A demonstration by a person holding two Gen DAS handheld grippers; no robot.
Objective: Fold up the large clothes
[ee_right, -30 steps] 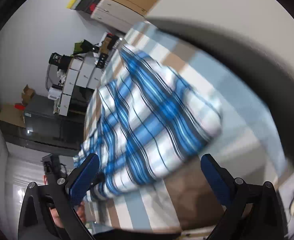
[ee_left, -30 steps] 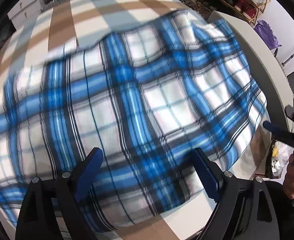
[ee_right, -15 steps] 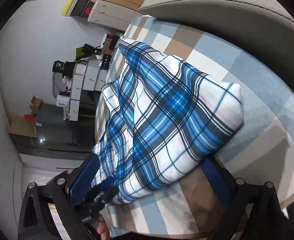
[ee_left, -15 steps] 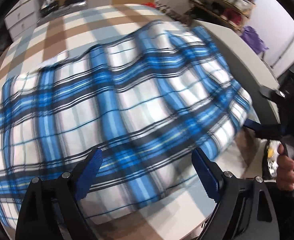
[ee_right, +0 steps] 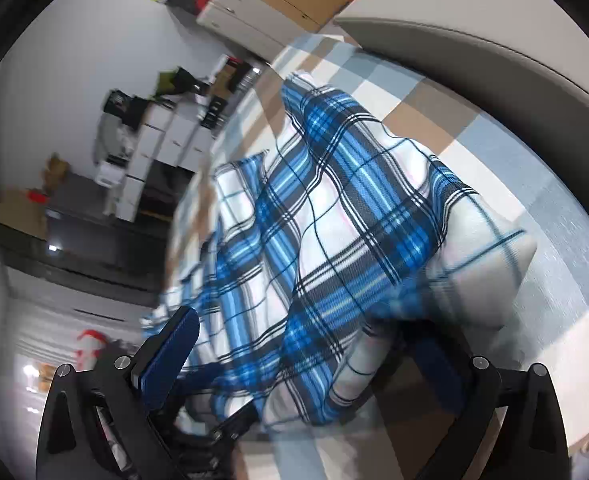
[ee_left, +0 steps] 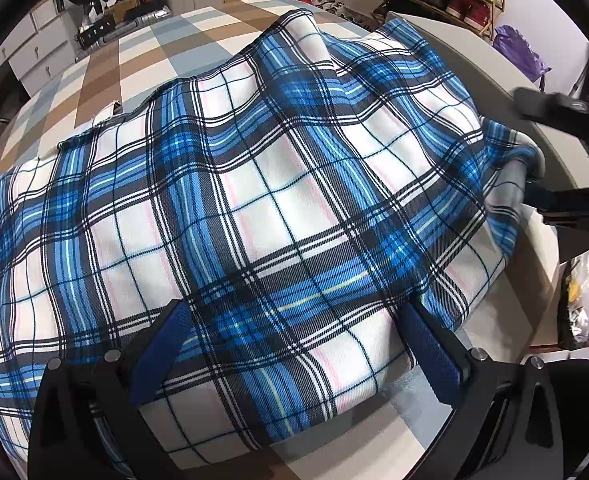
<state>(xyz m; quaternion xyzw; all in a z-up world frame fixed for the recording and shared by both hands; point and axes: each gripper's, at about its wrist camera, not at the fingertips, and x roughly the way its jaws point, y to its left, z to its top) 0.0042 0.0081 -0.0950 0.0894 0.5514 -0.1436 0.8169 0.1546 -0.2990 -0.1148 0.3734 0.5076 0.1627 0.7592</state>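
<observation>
Opening wide: left hand-held gripper (ee_left: pixel 294 344) has its jaws spreading, the plaid cloth (ee_left: pixel 262 200) lying between and under them but no pad pressing on it, so it's released. It points steeply down at the near folded edge of the cloth. Right hand-held gripper (ee_right: pixel 306 356) also stands with jaws apart; the cloth (ee_right: pixel 334 216) drapes down between its fingers, and one pad is half hidden behind the fabric, so no clamp shows there; I read it as released too. In the left view the right gripper shows at the far right edge, beside the cloth's right-hand corner. The cloth lies on a bed with a checked cover (ee_left: pixel 142 60), spread in rumpled layers; its long axis runs across the left view, from lower left toward upper right, where it ends against the padded bed end (ee_left: pixel 534 120). My read: a fold has just been laid and both hands are letting go. Next grab turns on the near edge, which lies directly under the left gripper; left hand is nearer the middle, right hand nearer the right corner.
</observation>
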